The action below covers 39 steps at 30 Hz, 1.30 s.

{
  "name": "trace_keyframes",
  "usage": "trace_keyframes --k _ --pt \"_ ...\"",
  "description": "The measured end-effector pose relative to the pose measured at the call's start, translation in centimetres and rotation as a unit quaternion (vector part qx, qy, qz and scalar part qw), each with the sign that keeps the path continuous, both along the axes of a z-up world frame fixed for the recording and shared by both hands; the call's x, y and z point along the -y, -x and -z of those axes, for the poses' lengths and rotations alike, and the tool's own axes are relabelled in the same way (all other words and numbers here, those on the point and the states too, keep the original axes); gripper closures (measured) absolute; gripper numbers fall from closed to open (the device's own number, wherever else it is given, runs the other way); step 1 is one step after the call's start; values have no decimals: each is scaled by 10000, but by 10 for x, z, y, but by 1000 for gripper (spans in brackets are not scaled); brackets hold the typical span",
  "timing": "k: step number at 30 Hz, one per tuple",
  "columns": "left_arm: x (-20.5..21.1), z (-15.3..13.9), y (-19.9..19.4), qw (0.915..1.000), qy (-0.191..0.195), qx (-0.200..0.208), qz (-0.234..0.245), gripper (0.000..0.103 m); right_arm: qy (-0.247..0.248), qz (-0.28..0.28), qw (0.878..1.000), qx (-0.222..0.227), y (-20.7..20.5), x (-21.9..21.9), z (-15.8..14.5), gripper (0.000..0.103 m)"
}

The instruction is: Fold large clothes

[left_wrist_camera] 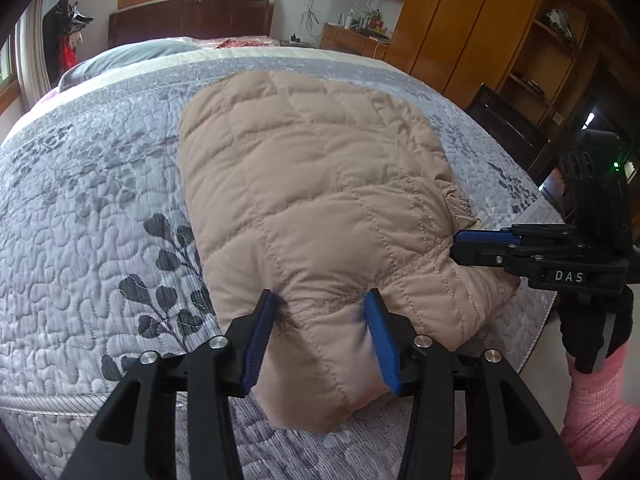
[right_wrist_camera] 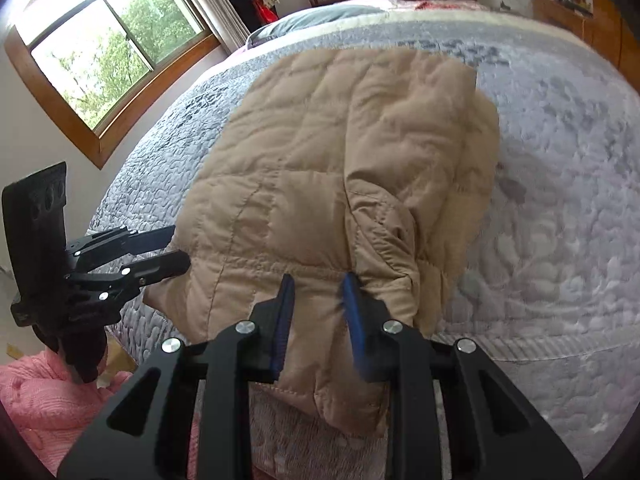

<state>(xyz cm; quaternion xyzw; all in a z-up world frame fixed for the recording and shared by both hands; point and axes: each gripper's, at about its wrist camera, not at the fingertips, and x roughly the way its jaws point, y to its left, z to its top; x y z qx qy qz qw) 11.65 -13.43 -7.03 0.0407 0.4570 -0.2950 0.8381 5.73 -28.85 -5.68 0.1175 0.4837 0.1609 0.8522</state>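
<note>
So the beige quilted puffer jacket (left_wrist_camera: 316, 208) is folded into a chunky, puffy bundle lying on the grey leaf-patterned quilted bedspread (left_wrist_camera: 88, 216). Stitch lines run across it in a rough grid and the fabric is pretty wrinkled. In the left wrist view it fills the middle of the frame; in the right wrist view it sits centre too, with a bunched-up crumpled fold on its right half.

Left to right in the left wrist view: the left gripper (left_wrist_camera: 320, 312) at bottom centre has its blue-padded jaws spread either side of the jacket's near hem, with fabric bulging between them. They look to be pressing into it but aren't closed down. At the right edge the right gripper (left_wrist_camera: 460, 246) comes in sideways at the jacket's right edge. In the right wrist view its jaws sit closer together with a ridge of the near hem pinched between them.

Hard to see: the jacket's underside and whatever's folded inside are hidden, and I can't make out sleeves or a collar. The right wrist view is a bit motion-blurred on the right.

The bundle's long axis runs from the near bed edge up toward the dark wooden headboard (left_wrist_camera: 192, 20) at upper left.
</note>
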Motion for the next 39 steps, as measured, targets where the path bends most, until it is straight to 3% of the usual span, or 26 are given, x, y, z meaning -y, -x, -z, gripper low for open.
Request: trace_keyframes --k 9,13,14,16,19,21,25,31,39 --pt "2 8 3 9999 -113 110 -32 55 -43 81 9999 74 0 1 7 80" --pt "1 -3 6 9998 -124 149 -91 55 1 2 9997 225 5 0 -8 74" --pt "0 -8 7 9998 -104 155 -80 55 6 -44 9993 371 9 0 -16 70" --pt "-6 -16 5 9999 11 100 -86 55 -101 -72 9982 581 13 4 -28 50" --pt "-17 -28 -3 9996 109 163 -202 54 -85 174 9959 881 17 20 -44 28" --pt "-24 -33 -8 9992 128 221 -294 46 -96 465 9943 951 15 38 -49 20" --pt "-38 -34 -22 9989 217 144 -392 37 -758 647 9931 618 2 74 -35 13" --pt "-42 -21 -36 9985 418 -250 -256 30 -1845 658 9805 -141 -19 100 14 12" --pt "-41 -2 -52 9957 640 -655 -127 25 -2229 313 9739 -292 -33 91 34 12"
